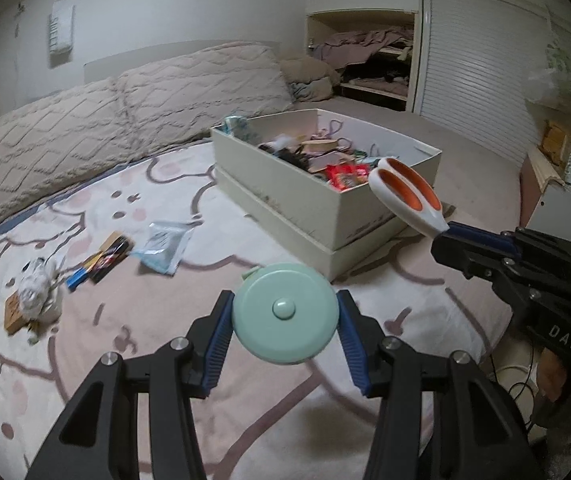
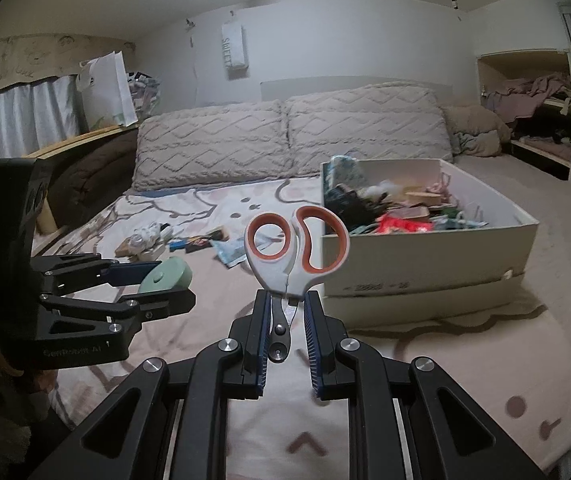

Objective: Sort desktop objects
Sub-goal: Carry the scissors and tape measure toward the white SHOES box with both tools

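My left gripper (image 1: 285, 314) clamps the tape (image 1: 284, 313) by its rim; my right gripper (image 2: 287, 308) pinches the scissors (image 2: 295, 248), handles forward, for dropping into the box (image 2: 425, 264) ahead.

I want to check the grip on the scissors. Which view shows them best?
The right wrist view: the scissors stand centred, handles up, clamped in the right hand-held gripper. The left wrist view shows only their handles, at the right edge.
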A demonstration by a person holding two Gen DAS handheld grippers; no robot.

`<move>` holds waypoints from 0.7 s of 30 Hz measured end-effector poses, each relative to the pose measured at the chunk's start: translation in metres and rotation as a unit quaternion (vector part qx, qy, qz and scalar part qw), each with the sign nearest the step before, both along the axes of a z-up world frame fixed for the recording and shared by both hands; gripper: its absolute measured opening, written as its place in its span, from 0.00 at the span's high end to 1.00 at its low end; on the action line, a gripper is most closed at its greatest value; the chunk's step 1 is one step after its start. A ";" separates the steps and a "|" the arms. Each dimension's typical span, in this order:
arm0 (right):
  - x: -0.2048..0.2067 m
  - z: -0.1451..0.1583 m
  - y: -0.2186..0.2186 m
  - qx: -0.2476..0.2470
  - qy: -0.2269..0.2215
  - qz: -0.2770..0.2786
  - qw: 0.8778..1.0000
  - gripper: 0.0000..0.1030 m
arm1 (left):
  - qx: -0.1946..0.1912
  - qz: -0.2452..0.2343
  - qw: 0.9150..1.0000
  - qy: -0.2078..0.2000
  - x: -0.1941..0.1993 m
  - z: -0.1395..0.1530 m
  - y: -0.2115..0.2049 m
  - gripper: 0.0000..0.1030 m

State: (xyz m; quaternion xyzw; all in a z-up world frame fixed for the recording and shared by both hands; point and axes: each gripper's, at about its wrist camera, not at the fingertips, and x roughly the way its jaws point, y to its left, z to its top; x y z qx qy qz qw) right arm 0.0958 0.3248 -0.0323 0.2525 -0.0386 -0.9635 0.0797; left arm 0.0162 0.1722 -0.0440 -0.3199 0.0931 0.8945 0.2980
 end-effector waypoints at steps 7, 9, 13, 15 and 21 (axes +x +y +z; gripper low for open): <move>-0.010 0.006 0.034 -0.007 -0.001 -0.011 1.000 0.83 | -0.003 -0.021 1.000 0.009 -0.011 0.009 0.036 0.52; -0.014 0.008 0.044 -0.002 0.000 -0.018 1.000 0.83 | 0.000 -0.025 1.000 0.011 -0.015 0.013 0.045 0.52; -0.022 0.013 0.062 0.005 -0.001 -0.030 1.000 0.83 | 0.005 -0.030 0.999 0.011 -0.025 0.016 0.058 0.52; -0.027 0.014 0.073 -0.002 -0.005 -0.034 0.999 0.83 | 0.008 -0.031 0.999 0.009 -0.028 0.017 0.064 0.52; -0.046 0.022 0.106 -0.012 -0.011 -0.050 0.999 0.83 | 0.012 -0.037 0.999 0.008 -0.038 0.019 0.081 0.52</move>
